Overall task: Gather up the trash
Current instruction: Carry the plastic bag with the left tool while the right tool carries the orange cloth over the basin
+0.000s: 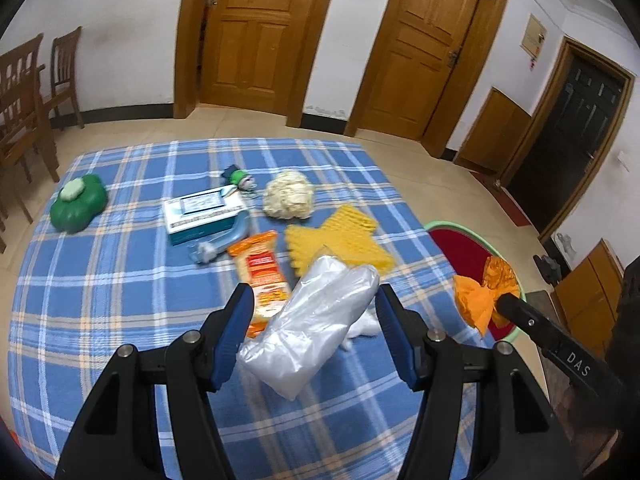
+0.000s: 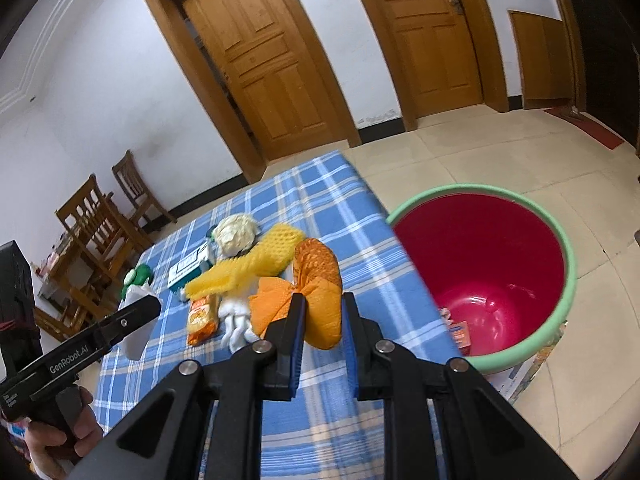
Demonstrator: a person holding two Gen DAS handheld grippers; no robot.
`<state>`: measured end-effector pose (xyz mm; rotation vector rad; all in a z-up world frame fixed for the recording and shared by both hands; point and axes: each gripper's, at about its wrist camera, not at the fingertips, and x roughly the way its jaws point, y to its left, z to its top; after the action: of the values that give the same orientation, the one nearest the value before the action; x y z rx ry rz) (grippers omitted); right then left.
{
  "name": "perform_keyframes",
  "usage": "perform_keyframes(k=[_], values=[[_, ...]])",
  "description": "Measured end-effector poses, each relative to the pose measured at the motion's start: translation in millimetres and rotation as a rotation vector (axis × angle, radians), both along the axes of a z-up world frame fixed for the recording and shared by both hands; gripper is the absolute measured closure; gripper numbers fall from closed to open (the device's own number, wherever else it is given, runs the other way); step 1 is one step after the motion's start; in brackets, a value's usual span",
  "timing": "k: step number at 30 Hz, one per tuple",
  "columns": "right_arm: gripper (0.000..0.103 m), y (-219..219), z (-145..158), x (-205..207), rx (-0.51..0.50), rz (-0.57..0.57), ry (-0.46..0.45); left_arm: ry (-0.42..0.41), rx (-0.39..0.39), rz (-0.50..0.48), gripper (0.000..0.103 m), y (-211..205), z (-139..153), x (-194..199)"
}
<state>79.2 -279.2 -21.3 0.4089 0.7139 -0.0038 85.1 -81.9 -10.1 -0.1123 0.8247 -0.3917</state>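
My left gripper [image 1: 314,298] stands open over the blue plaid table, its blue-padded fingers on either side of a clear plastic bag [image 1: 312,332] that lies on the cloth. My right gripper [image 2: 323,305] is shut on a crumpled orange foam net [image 2: 320,276], held above the table's right edge next to the red bin with a green rim [image 2: 570,280]. From the left wrist, the orange net [image 1: 478,300] hangs over the bin [image 1: 460,248]. An orange packet [image 2: 460,332] lies in the bin's bottom.
On the cloth lie a yellow foam net [image 1: 344,240], an orange snack packet [image 1: 262,276], white crumpled paper [image 1: 288,196], a teal and white box [image 1: 204,216], a green container [image 1: 78,204] and white tissue [image 1: 360,330]. Wooden chairs [image 1: 24,100] stand far left.
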Motion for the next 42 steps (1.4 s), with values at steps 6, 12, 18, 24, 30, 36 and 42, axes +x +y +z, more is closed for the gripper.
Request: perform_keyframes(k=[6, 12, 18, 24, 30, 36, 42], values=[[0.083, -22.5, 3.3, -8.7, 0.012, -0.058, -0.018, -0.005, 0.006, -0.053, 0.040, -26.1, 6.6, 0.1], [0.083, -44.3, 3.6, -16.8, 0.023, -0.116, -0.029, -0.006, 0.021, -0.103, 0.040, -53.3, 10.4, 2.9], [0.083, -66.7, 1.5, -23.6, 0.035, -0.177, -0.030, -0.009, 0.039, -0.160, 0.040, -87.3, 12.2, 8.9], [0.083, -89.9, -2.3, -29.0, 0.050, -0.233, -0.029, -0.006, 0.058, -0.223, 0.040, -123.5, 10.7, 15.1], [0.083, -111.0, -9.2, -32.2, 0.041, -0.284, -0.018, -0.007, 0.079, -0.284, 0.040, -161.0, 2.4, 21.9], [0.083, -130.0, -18.3, -34.3, 0.054, -0.322, 0.002, -0.013, 0.116, -0.342, 0.040, -197.0, -11.1, 29.8], [0.083, -140.1, -26.1, -34.6, 0.067, -0.338, 0.021, -0.017, 0.147, -0.390, 0.040, -226.0, -25.3, 36.7]])
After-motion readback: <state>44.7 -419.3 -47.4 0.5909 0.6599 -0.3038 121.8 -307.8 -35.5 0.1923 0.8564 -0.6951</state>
